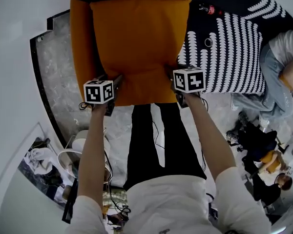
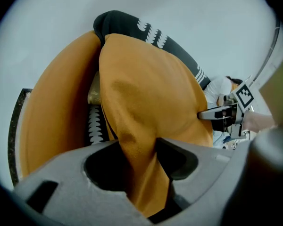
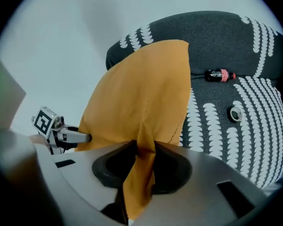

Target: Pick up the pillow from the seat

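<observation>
An orange pillow (image 1: 139, 43) lies on an orange seat (image 1: 80, 43) in front of me. My left gripper (image 1: 115, 84) is at the pillow's near left corner and my right gripper (image 1: 173, 84) at its near right corner. In the left gripper view the jaws (image 2: 141, 147) pinch a fold of the pillow (image 2: 151, 93) fabric. The right gripper view shows its jaws (image 3: 144, 147) shut on a bunched edge of the pillow (image 3: 141, 93). Each gripper appears at the pillow's far side in the other's view.
A dark sofa (image 1: 229, 52) with white pattern stands right of the seat, with a bottle (image 3: 220, 75) and a small round thing (image 3: 235, 113) on it. A person (image 1: 283, 57) sits at the far right. A white wall rises behind, and clutter lies on the marble floor (image 1: 58, 82).
</observation>
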Available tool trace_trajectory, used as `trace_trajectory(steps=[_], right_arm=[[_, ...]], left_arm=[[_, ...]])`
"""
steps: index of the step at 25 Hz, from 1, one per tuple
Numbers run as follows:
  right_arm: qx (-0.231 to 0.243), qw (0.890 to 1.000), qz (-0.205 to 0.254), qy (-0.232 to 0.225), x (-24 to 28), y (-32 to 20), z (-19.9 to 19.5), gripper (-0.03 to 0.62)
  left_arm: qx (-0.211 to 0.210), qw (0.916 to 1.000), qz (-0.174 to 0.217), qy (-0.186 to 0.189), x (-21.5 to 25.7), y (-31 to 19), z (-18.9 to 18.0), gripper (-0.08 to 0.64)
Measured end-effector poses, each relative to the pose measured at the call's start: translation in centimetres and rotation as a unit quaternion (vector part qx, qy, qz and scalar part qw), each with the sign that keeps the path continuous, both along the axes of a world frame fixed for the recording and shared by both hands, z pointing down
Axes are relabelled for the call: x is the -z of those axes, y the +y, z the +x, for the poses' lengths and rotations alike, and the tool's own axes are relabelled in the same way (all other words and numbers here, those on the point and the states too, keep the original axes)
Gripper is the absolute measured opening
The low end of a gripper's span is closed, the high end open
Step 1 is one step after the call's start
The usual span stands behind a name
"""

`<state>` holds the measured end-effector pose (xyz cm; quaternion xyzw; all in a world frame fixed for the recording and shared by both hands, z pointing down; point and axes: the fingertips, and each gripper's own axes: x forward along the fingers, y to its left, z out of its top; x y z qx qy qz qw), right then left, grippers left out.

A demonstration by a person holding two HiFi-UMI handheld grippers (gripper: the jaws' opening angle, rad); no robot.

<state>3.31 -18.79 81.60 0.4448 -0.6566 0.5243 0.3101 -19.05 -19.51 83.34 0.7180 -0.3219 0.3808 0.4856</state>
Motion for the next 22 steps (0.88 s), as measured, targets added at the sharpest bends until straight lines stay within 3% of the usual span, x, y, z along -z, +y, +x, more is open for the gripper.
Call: trace_trajectory(steps=[9, 17, 22], right_arm=[[-0.078, 0.997, 0.004, -0.019, 3.0, 4.3, 3.0, 0.048], [-0.108, 0.994, 0.000, -0.030, 6.1, 8.0, 4.7, 0.032], [-0.123, 0.991, 0.020, -0.046, 9.0, 8.9, 5.9, 0.028]], left_arm=[[0.037, 0.9990, 0.023, -0.001, 4.0, 3.3, 2.4, 0.176], [0.053, 0.9972, 0.051, -0.010, 8.4, 5.0, 4.2, 0.148], [0.057, 0.9960, 0.068, -0.005, 11.6, 5.8, 5.2, 0.137]])
